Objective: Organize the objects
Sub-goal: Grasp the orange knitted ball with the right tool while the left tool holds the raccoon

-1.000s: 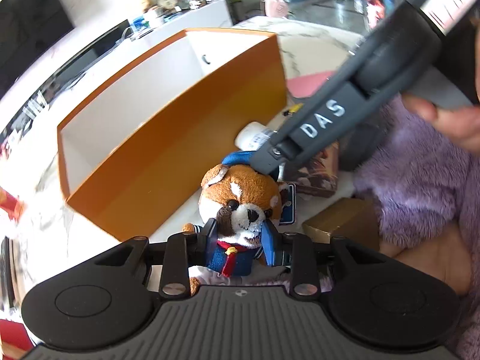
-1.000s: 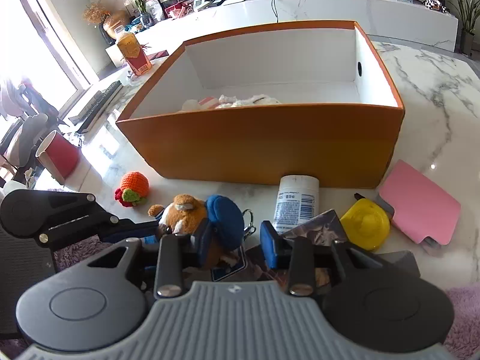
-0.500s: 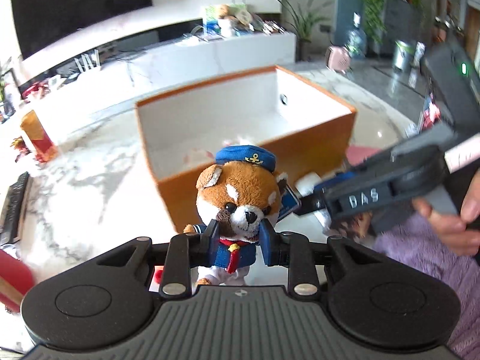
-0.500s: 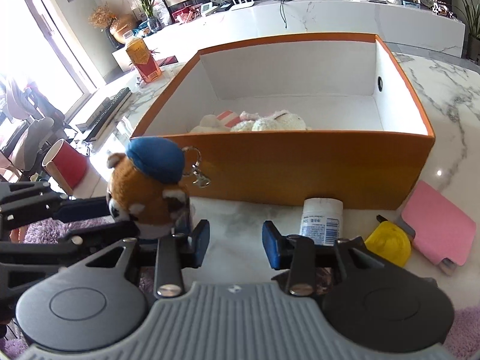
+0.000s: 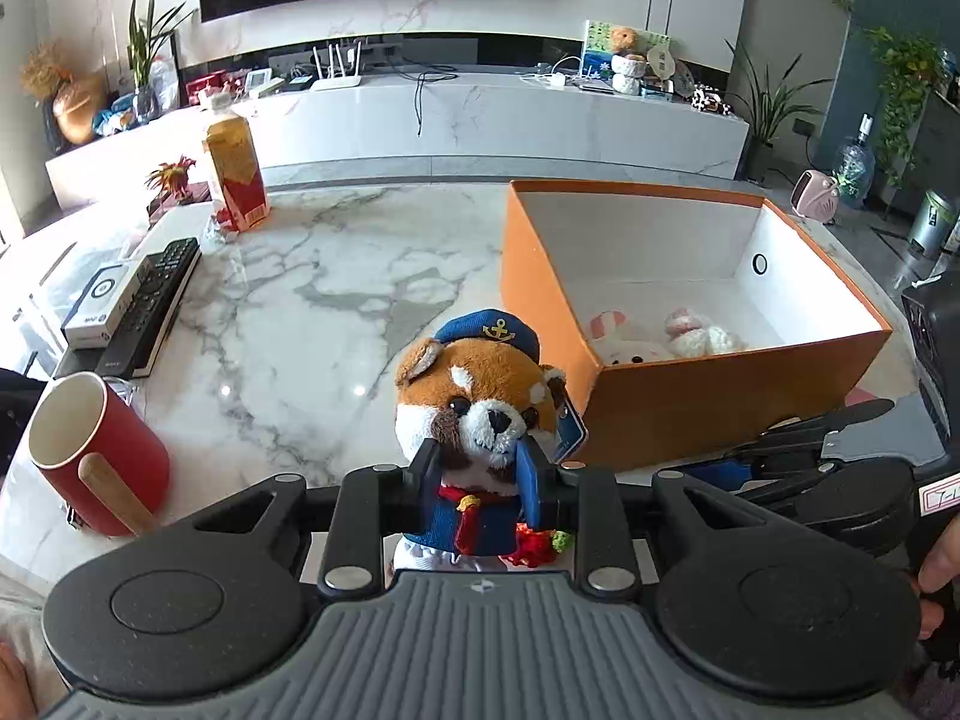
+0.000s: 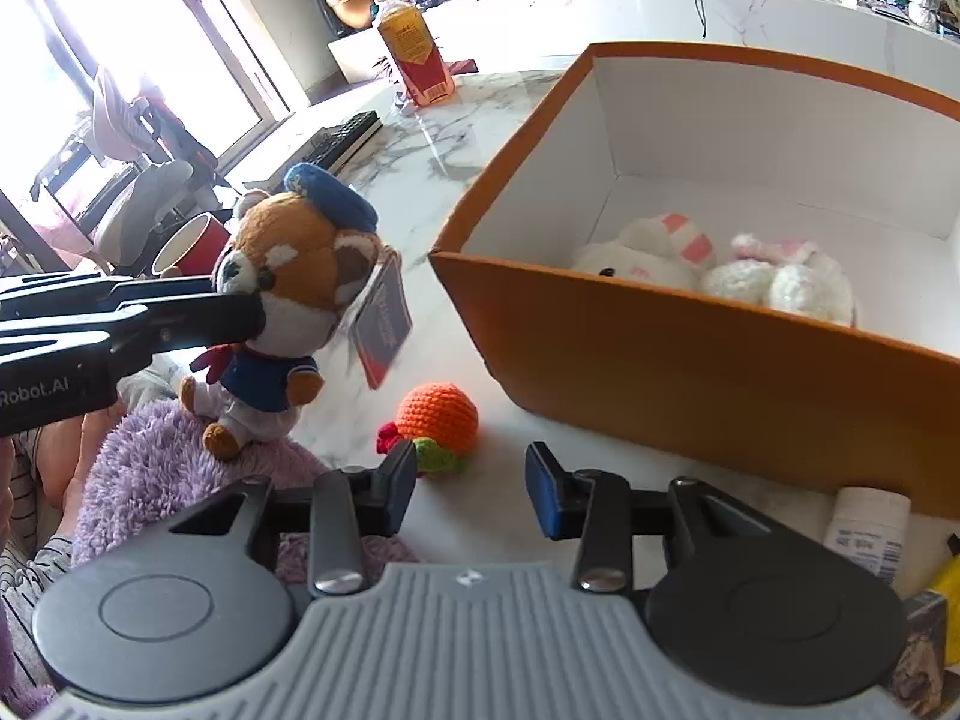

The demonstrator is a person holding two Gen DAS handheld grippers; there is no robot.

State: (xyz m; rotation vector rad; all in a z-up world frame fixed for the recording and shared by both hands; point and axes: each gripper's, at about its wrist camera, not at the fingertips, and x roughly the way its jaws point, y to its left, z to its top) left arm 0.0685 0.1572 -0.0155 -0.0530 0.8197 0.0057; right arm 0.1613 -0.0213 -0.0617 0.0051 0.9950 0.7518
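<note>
Plush red panda (image 5: 480, 414) is now off the surface (image 5: 312, 324), clenched in the left gripper (image 5: 480, 468) beside the orange box (image 5: 708, 402); right gripper (image 6: 471, 480) jaws opening, empty.

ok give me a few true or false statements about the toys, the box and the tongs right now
1. The left tongs grip the plush fox. True.
2. The orange box is empty. False: white plush toys lie inside.
3. The crochet orange lies on the table outside the box. True.
4. The right tongs hold the crochet orange. False: nothing sits between them, and they are opening.
5. The red mug lies tipped over. False: it stands upright.
</note>
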